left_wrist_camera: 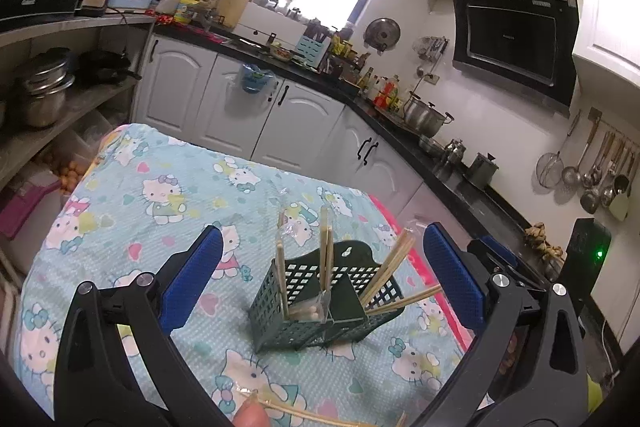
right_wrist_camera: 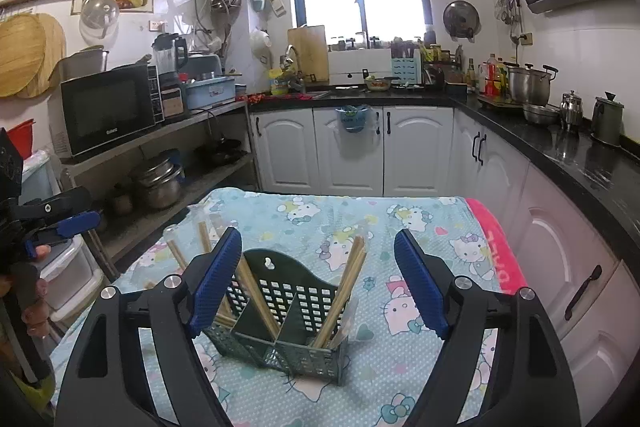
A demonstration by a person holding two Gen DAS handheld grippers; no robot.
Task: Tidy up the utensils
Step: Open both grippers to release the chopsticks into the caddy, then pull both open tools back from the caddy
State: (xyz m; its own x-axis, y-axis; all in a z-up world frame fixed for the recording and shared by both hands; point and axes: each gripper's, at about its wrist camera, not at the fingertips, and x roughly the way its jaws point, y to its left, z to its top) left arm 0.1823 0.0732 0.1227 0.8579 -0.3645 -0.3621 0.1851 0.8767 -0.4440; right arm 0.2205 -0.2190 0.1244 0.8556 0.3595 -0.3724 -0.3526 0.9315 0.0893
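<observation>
Green utensil caddy point(right_wrist_camera: 286, 323) is seen standing upright on the counter point(right_wrist_camera: 420, 223), on its cartoon-cat cloth, nearer the pink-trimmed right edge than the left. Bamboo chopsticks point(right_wrist_camera: 346, 291) are seen leaning in its compartments; some are in clear sleeves. Left gripper point(left_wrist_camera: 322, 279): jaws spread wide, nothing pinched, caddy framed between them. Right gripper point(right_wrist_camera: 318, 287): jaws also spread, nothing pinched, caddy just ahead. Loose chopsticks point(left_wrist_camera: 296, 411) are noted at the left view's bottom edge.

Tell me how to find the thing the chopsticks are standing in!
Look at the table with the blue cartoon-cat cloth. Near its middle stands a dark green plastic basket, split into compartments holding wooden chopsticks. It is the only holey, grid-walled box there, with a tall curved back.
</observation>
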